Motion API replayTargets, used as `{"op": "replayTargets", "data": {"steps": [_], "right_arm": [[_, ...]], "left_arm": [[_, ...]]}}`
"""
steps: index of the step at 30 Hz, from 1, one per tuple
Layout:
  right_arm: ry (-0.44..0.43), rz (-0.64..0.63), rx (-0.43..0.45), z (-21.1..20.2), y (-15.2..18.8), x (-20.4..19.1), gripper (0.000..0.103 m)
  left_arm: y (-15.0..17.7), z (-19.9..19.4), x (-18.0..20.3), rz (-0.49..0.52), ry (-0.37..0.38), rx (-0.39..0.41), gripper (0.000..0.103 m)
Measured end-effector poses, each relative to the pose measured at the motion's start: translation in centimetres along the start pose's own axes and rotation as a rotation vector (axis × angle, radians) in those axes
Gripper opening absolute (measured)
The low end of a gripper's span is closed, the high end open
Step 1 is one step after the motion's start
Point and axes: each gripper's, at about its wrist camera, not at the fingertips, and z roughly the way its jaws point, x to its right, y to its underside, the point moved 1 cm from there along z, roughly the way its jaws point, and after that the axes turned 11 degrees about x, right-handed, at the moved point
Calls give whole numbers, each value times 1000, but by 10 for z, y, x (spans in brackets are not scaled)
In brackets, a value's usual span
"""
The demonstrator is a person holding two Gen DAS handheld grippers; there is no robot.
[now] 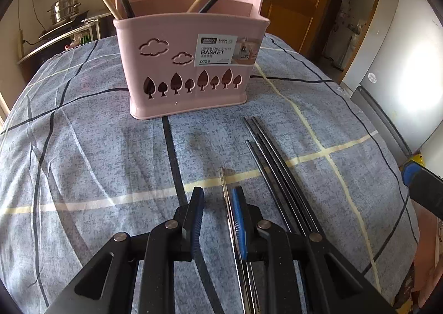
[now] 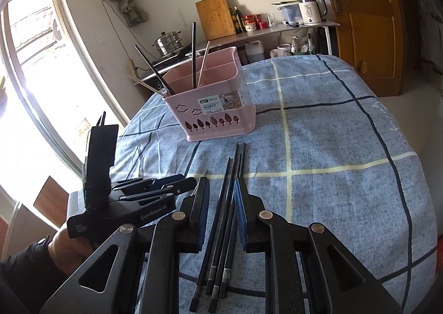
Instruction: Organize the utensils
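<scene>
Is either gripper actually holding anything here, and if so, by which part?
Nothing is held. The left gripper has a metal chopstick lying between its open fingers; the right gripper straddles the black chopsticks on the cloth, with gaps on both sides.

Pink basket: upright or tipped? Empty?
Upright, not empty. The pink basket stands flat on the tablecloth; black and wooden chopsticks stick out of its top.

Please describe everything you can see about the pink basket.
The pink basket looks like smooth plastic, with cloud and tree cut-outs and a white label reading BASKET on its front. Inner dividers split it into compartments. It stands upright on the blue checked cloth. Black and pale chopsticks lean inside. No hand-held gripper touches it.
</scene>
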Motion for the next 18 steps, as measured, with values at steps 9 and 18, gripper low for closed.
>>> {"op": "replayTargets", "data": {"steps": [9,18], "right_arm": [[-1,14,-21,8,0,3,19],[-41,-17,-98,31,14,-22,19]], "left_arm": [[1,3,-3,55,-45,6,5],[24,-29,-38,-12,-79,15,4]]}}
